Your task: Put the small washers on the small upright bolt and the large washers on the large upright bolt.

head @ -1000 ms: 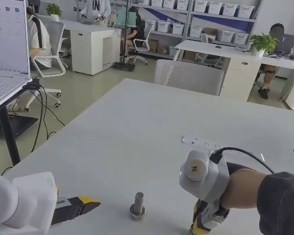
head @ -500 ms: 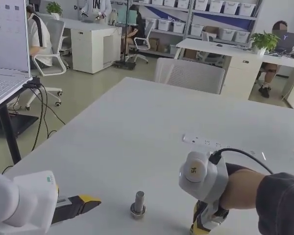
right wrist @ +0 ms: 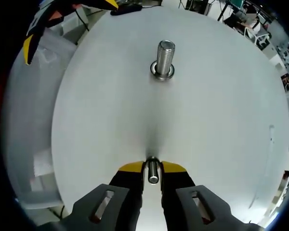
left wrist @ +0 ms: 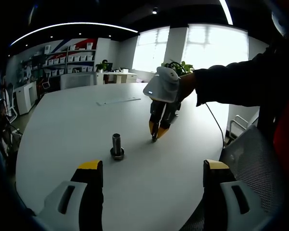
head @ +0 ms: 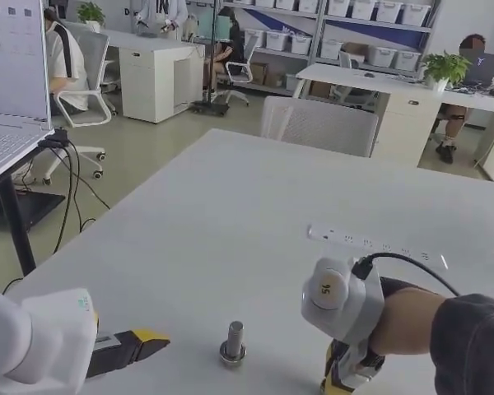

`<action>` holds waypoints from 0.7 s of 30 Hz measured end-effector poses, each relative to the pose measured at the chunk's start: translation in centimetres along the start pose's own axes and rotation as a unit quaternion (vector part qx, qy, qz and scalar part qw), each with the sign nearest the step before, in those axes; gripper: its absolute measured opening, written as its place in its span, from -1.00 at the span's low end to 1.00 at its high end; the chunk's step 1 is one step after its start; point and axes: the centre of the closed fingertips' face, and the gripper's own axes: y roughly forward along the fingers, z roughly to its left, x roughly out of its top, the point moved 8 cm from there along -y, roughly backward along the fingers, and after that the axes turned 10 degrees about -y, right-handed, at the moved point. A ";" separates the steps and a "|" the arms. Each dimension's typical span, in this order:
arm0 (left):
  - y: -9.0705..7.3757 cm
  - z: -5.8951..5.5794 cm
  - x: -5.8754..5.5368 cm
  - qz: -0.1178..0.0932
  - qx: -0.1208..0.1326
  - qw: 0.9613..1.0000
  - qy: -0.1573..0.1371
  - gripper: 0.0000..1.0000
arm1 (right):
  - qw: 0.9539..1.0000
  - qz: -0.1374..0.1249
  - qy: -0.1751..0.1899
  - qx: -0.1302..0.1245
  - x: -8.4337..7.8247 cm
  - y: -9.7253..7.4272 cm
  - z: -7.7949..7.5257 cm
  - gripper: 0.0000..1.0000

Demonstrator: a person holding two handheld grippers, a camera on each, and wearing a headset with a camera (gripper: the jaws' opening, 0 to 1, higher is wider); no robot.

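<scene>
Being pinched between the clenched jaws of the right gripper (right wrist: 153,168) is what looks like the small bolt (right wrist: 153,177) — light, stiff, slick steel, best gripped across its shank. The large bolt (right wrist: 163,58) is standing well ahead of them; the left gripper (left wrist: 153,166) is being held with its jaws spread apart.

Head view looks forward and down across the bench (head: 230,206), upright bolt (head: 233,344) at 6 o'clock; both gripper views ride low, near the surface — facing each other, sharing that bolt.
</scene>
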 end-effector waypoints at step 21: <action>0.1 -0.2 0.1 0.001 -0.003 1.000 0.004 0.71 | 1.000 -0.011 0.012 -0.009 -0.3 -0.2 0.2 -0.58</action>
